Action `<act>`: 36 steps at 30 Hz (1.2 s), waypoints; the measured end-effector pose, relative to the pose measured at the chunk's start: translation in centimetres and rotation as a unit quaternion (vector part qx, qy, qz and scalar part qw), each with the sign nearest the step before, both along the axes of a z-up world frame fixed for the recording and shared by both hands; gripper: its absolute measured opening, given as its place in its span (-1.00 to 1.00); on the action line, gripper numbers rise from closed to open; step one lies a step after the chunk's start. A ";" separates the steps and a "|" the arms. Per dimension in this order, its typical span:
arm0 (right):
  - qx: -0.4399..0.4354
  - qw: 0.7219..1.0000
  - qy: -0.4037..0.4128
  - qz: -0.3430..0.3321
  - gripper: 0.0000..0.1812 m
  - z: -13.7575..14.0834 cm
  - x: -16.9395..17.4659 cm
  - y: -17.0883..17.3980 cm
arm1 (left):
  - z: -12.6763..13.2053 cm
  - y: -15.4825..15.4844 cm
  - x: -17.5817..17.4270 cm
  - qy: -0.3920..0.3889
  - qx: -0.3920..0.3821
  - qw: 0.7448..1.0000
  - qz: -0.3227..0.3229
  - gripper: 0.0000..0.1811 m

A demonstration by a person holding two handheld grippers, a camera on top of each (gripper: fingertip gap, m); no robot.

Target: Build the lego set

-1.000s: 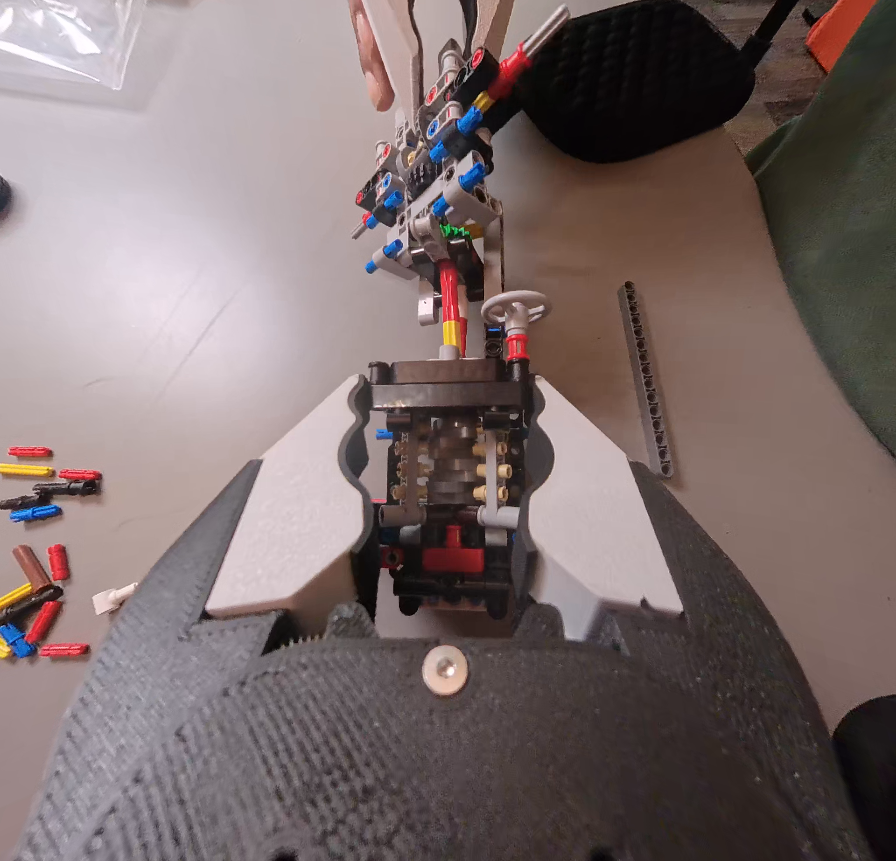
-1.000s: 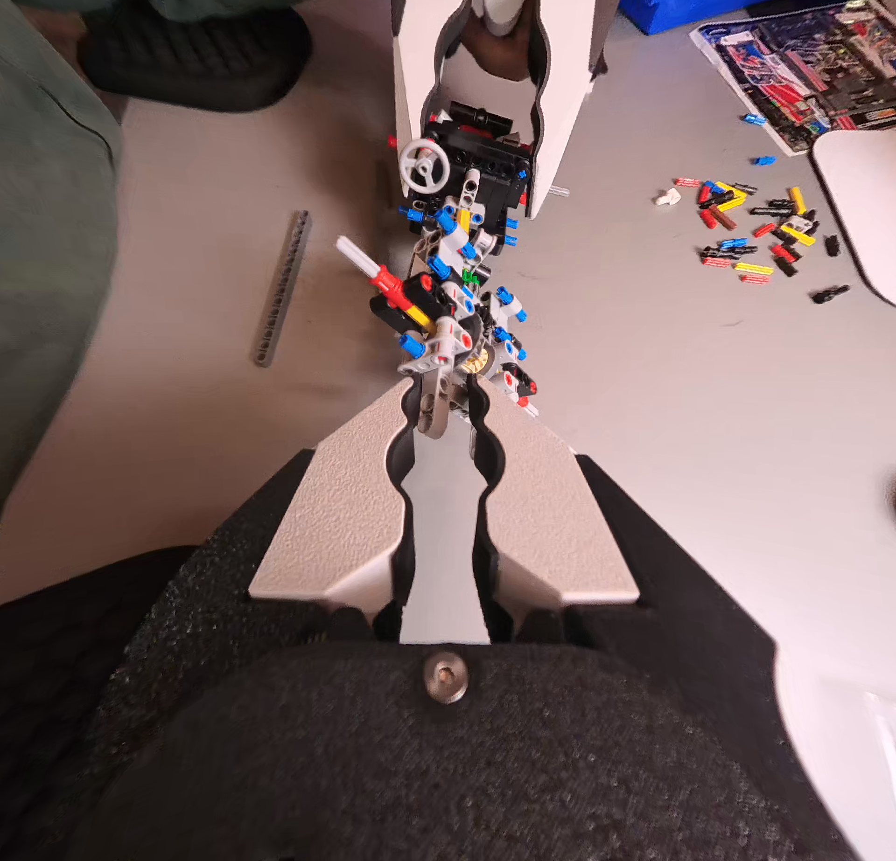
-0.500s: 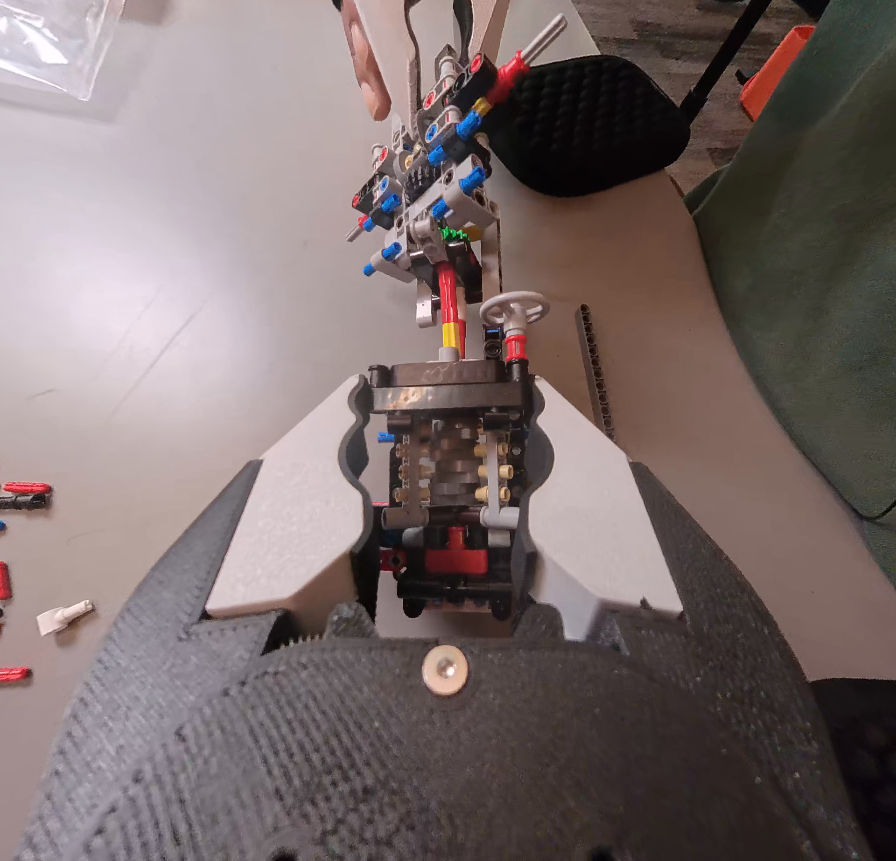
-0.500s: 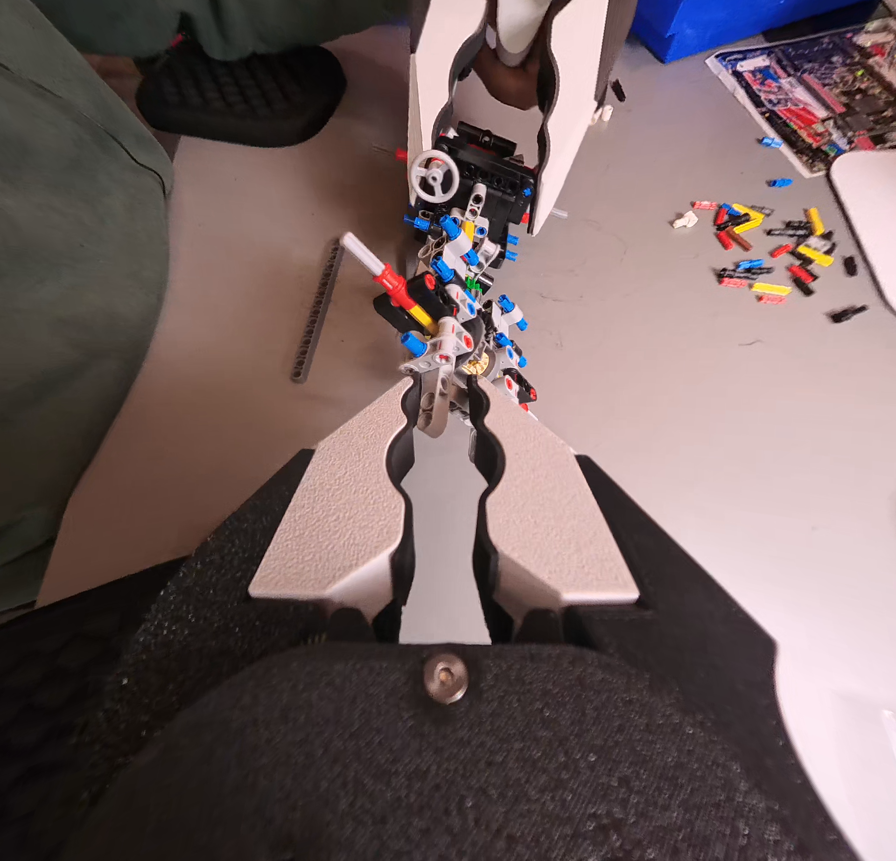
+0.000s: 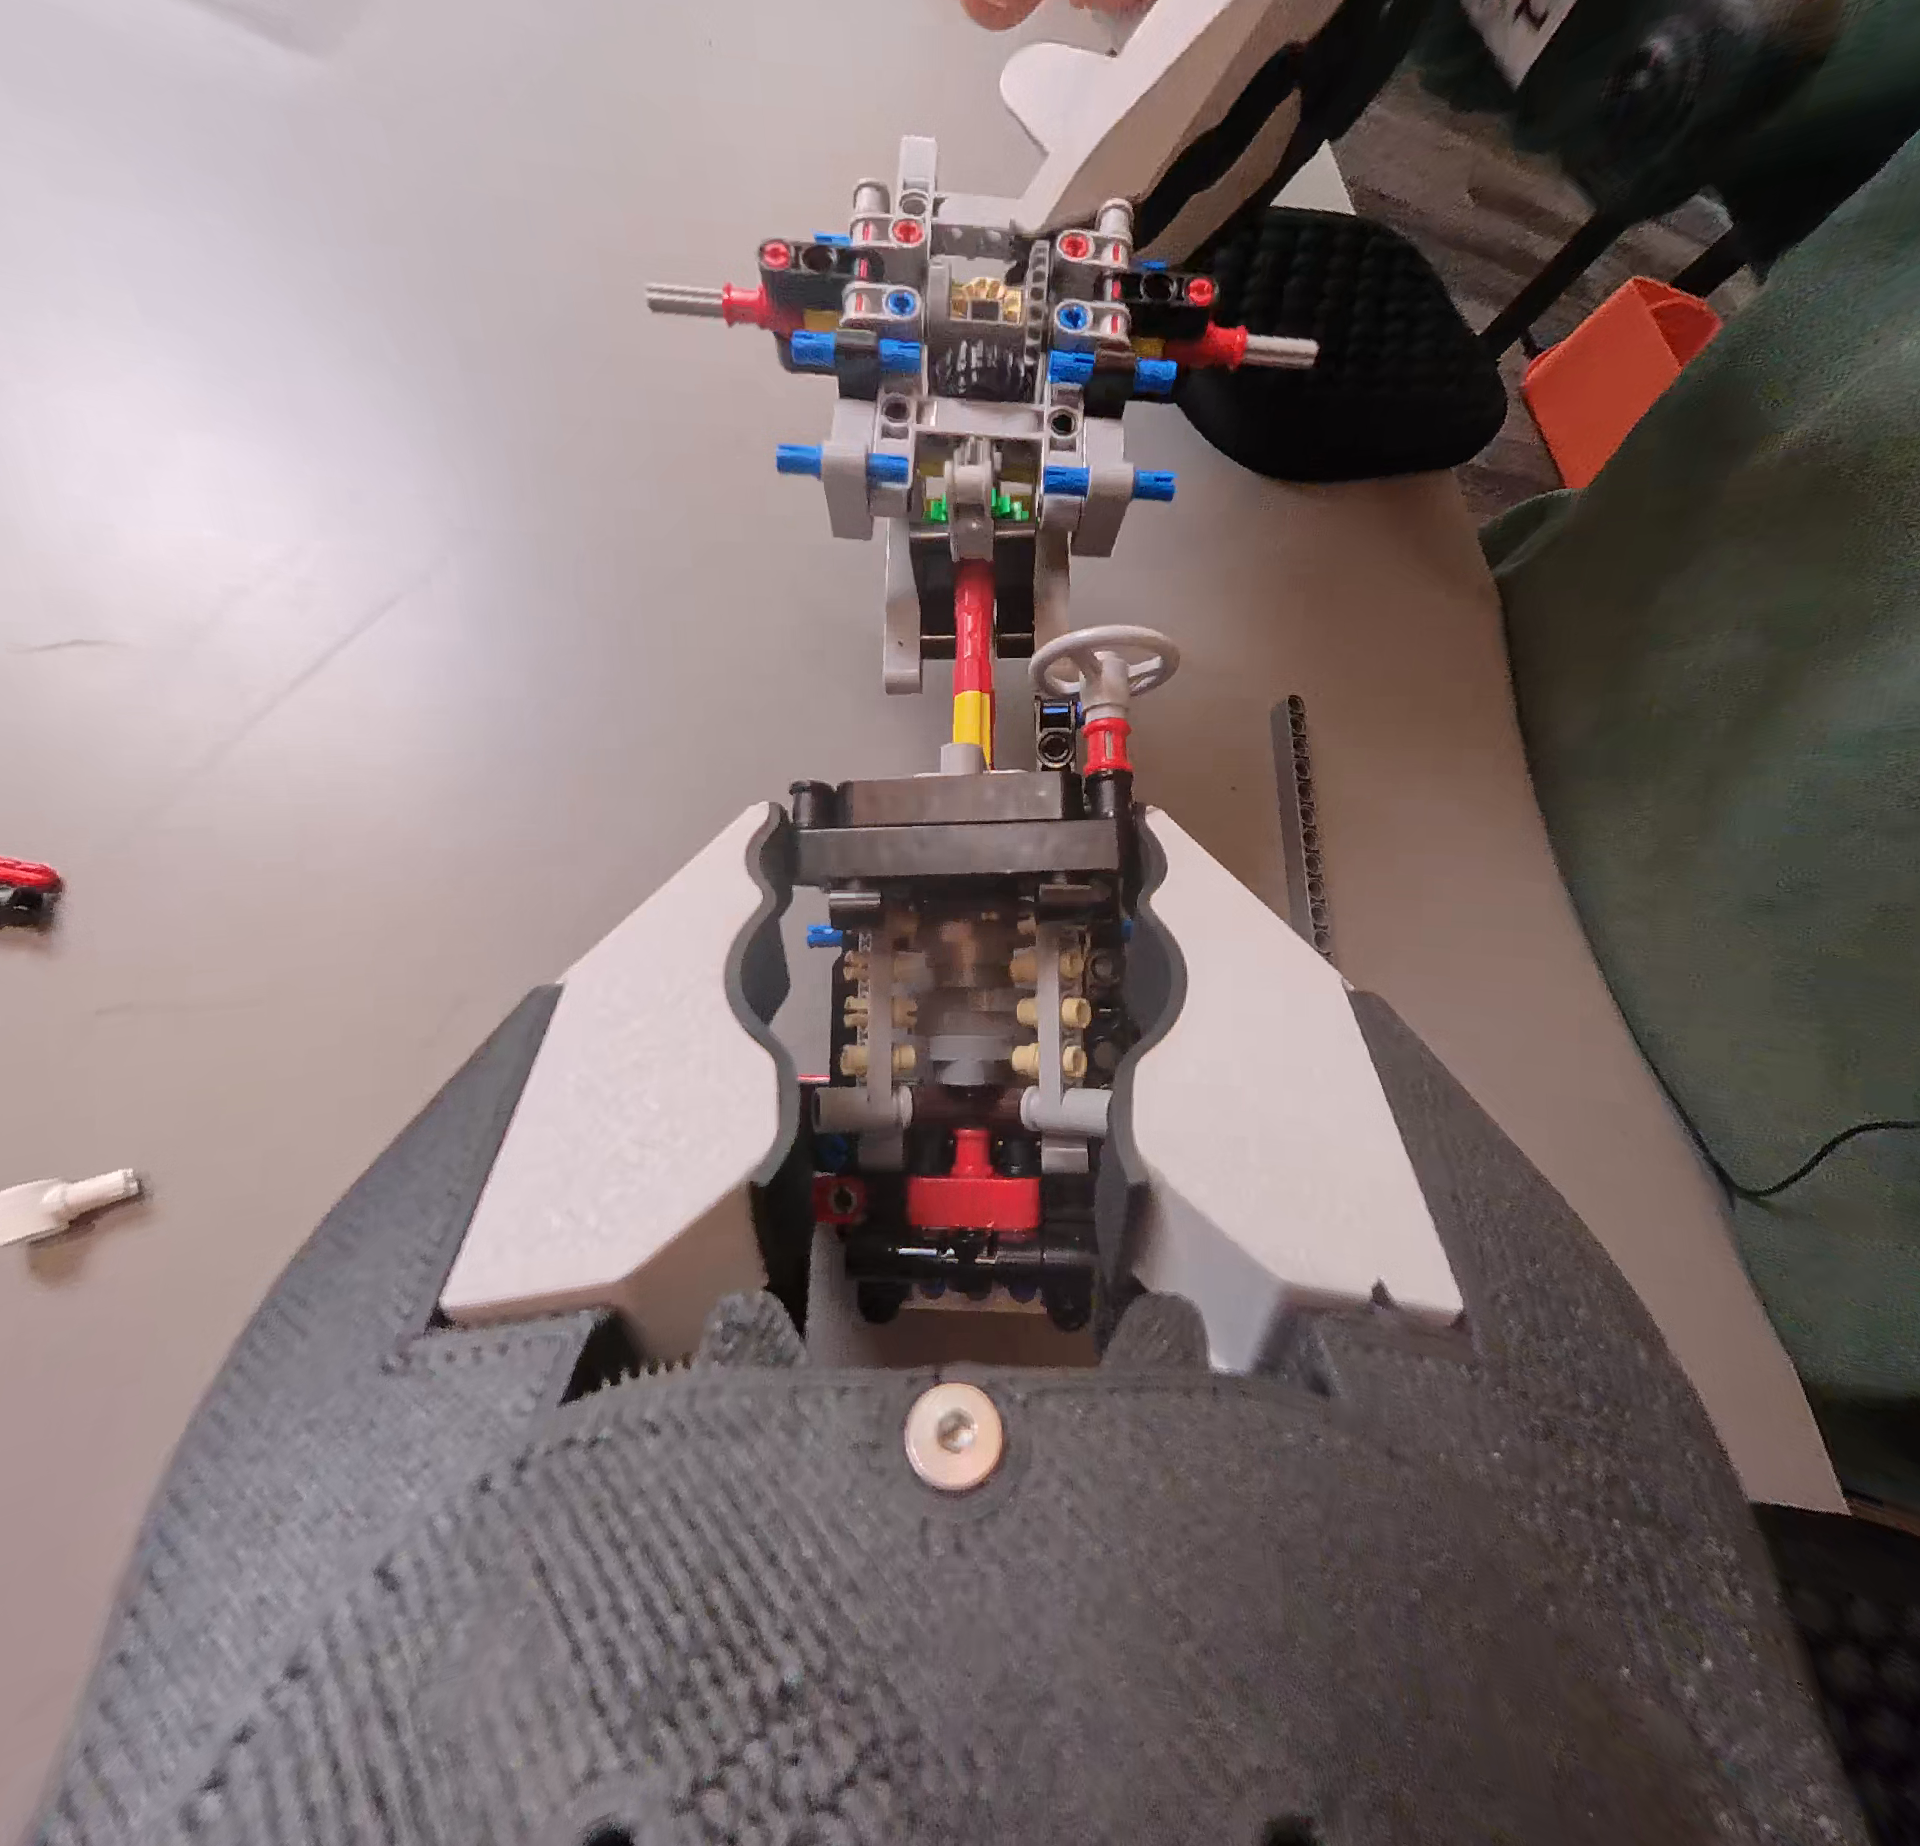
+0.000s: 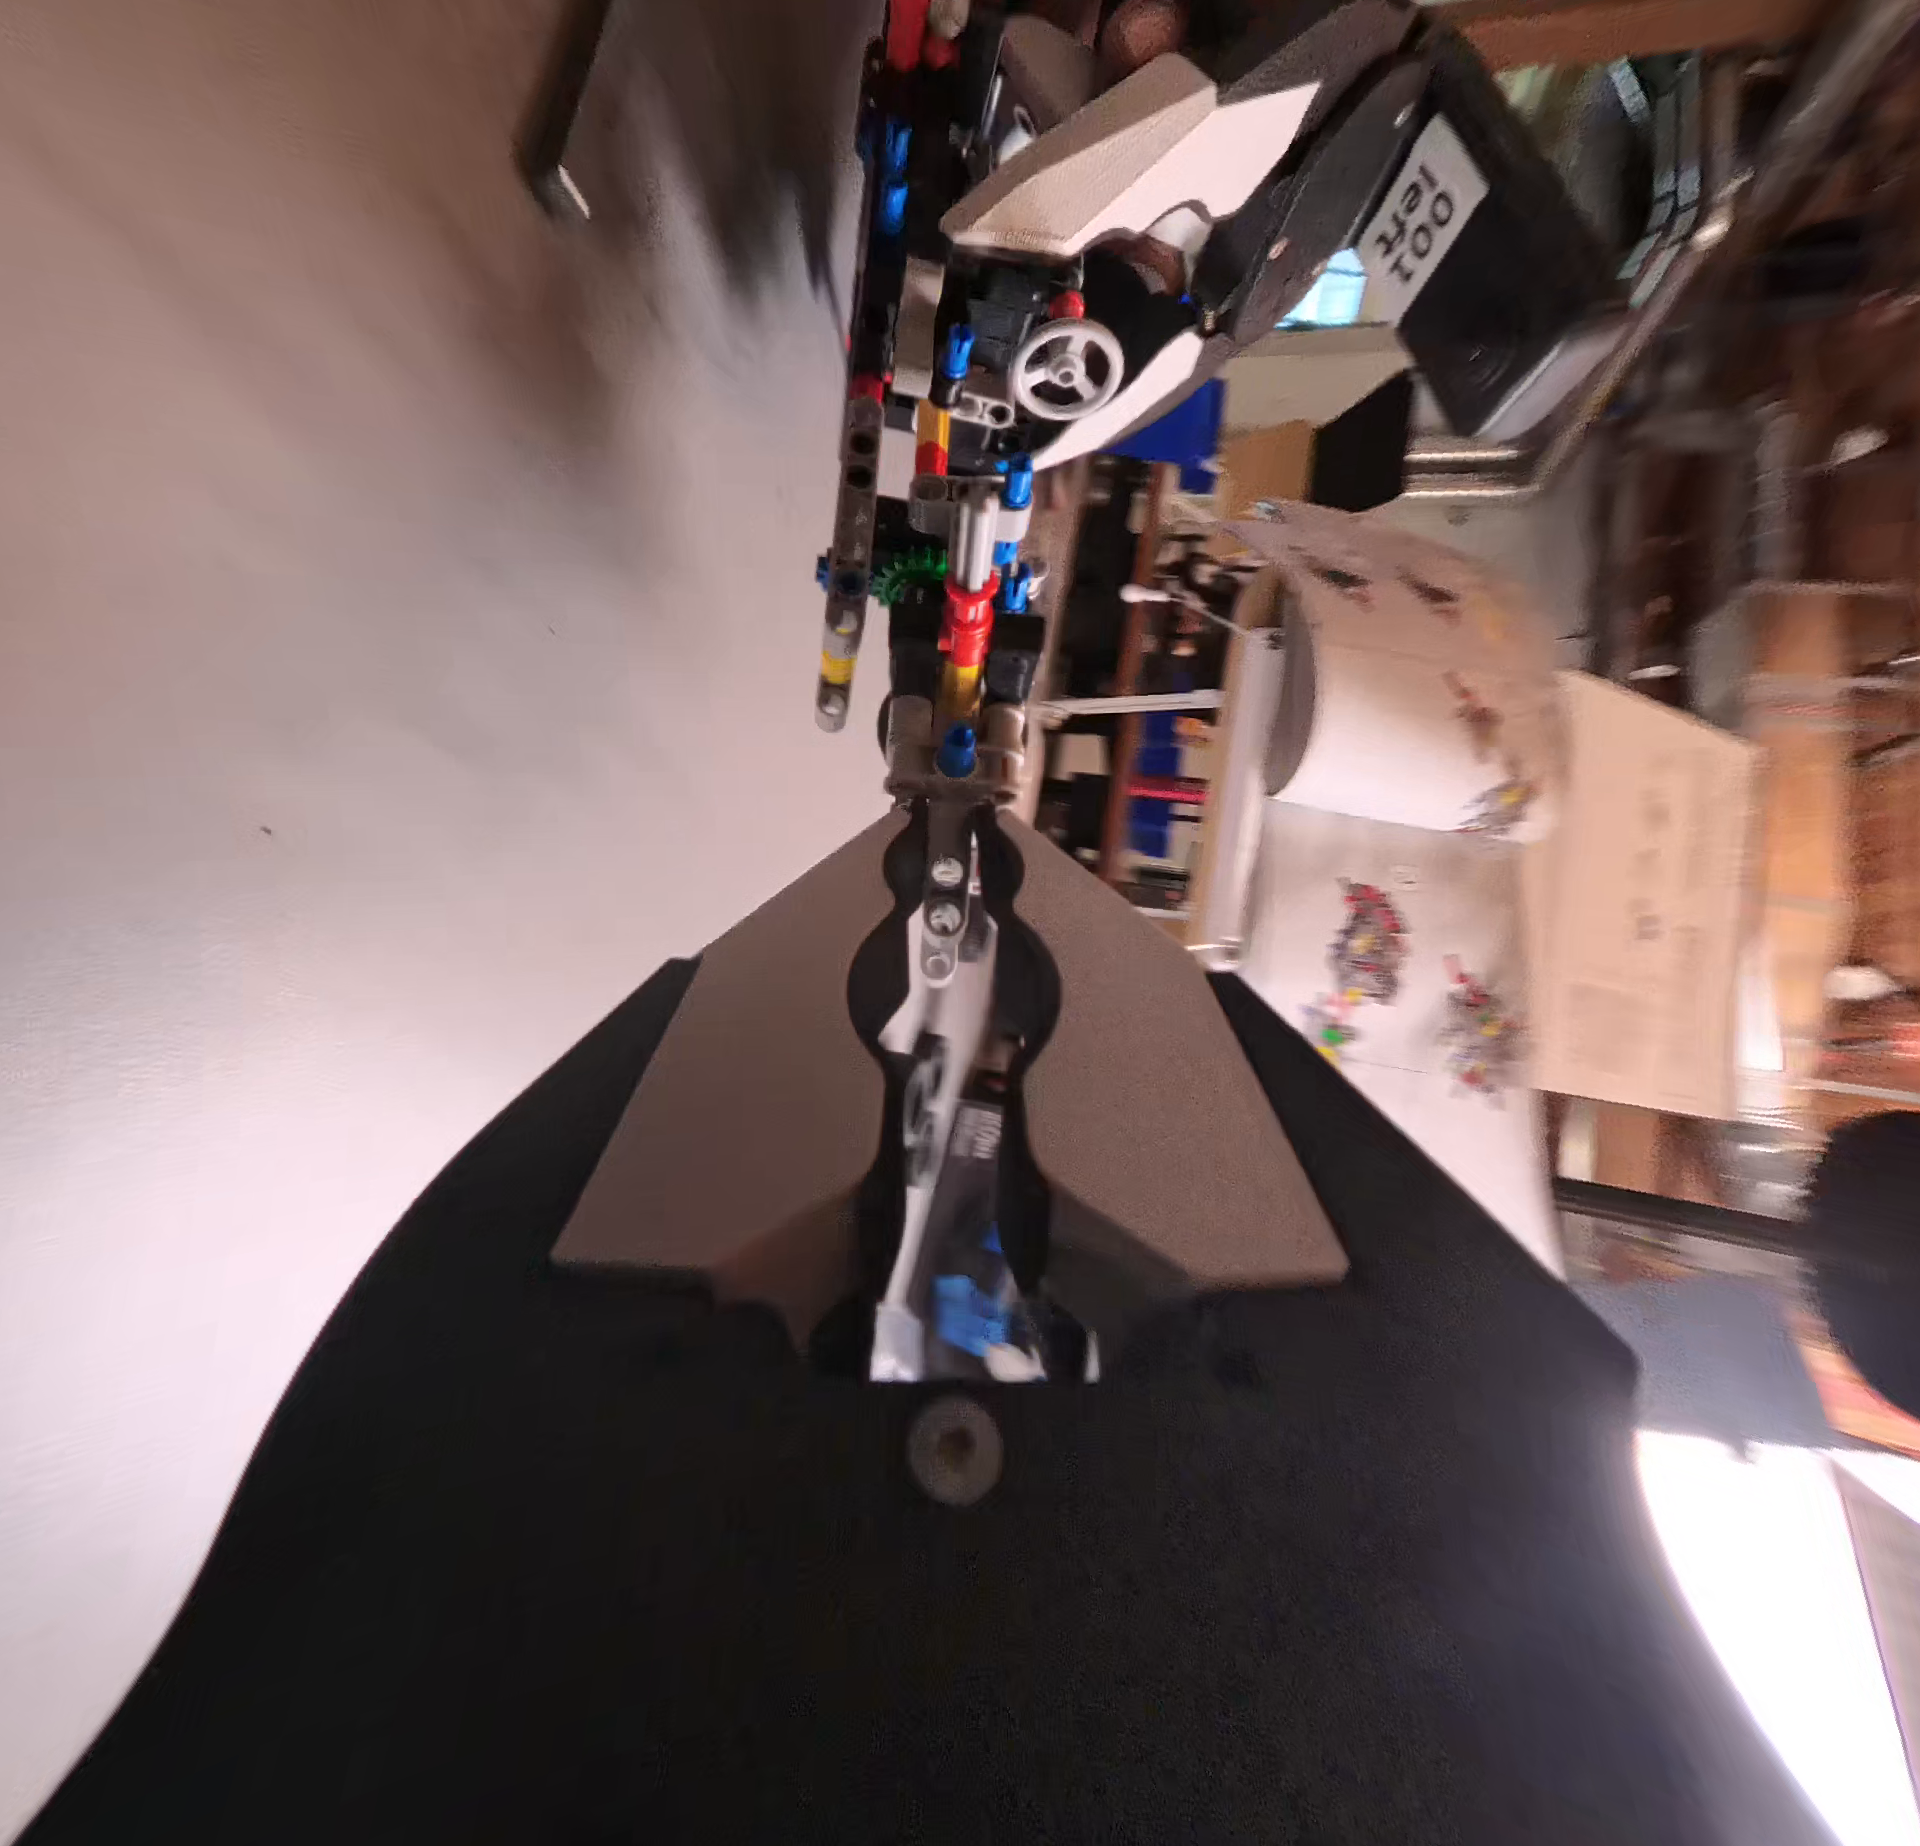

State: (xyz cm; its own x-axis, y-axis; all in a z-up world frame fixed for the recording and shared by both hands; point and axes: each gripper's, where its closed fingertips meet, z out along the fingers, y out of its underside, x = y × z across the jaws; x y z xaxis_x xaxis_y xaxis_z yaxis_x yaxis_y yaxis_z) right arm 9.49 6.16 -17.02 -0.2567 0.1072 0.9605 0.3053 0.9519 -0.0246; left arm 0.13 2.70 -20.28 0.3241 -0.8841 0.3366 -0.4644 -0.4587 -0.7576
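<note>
The lego chassis (image 5: 966,591) is held between both grippers. My left gripper (image 5: 956,830) is shut on its black engine block end (image 5: 961,1017), behind the grey steering wheel (image 5: 1101,658). The far end is the axle assembly (image 5: 966,342) with blue pins and red-tipped axles sticking out to both sides. My right gripper (image 5: 1049,207) comes in from the top right and grips that end. In the blurred, sideways right wrist view my right gripper (image 6: 951,820) is shut on a grey beam (image 6: 945,913) of the chassis (image 6: 966,601); the left gripper (image 6: 1091,269) holds the far end.
A long grey beam (image 5: 1304,830) lies on the table (image 5: 364,446) right of the chassis. A red pin (image 5: 26,877) and a white piece (image 5: 62,1199) lie at the left edge. A black padded seat (image 5: 1351,362), an orange object (image 5: 1610,373) and green cloth (image 5: 1714,757) are at the right. Instruction pages (image 6: 1403,705) show behind. About 12 cm separates my left fingertips from my right.
The right gripper has rolled about a quarter turn, so its view now lies sideways. The axle end has turned with it and now lies level across the left view. Both grips hold.
</note>
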 end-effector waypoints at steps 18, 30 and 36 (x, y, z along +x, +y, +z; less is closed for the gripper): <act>-0.173 0.982 0.031 -0.061 -0.76 -1.5 2.2 1.5 | -1.7 1.0 0.1 0.064 0.068 0.996 0.007 -0.30; -0.280 0.957 -0.012 -0.079 -0.93 -4.0 1.1 1.9 | -2.4 1.7 0.5 0.110 0.154 0.982 0.000 -0.30; -0.406 0.910 -0.022 -0.080 -0.92 -3.4 1.1 2.1 | -2.1 1.7 0.5 0.105 0.181 0.978 0.002 -0.30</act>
State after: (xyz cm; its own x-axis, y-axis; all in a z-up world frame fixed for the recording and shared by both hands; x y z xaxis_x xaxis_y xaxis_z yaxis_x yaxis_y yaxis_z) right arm 10.58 8.27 -20.47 -0.2113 0.8167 0.5370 0.4552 0.5684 -0.6854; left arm 0.66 4.41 -22.38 0.3556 -0.9319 -0.0715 -0.6254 -0.1804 -0.7592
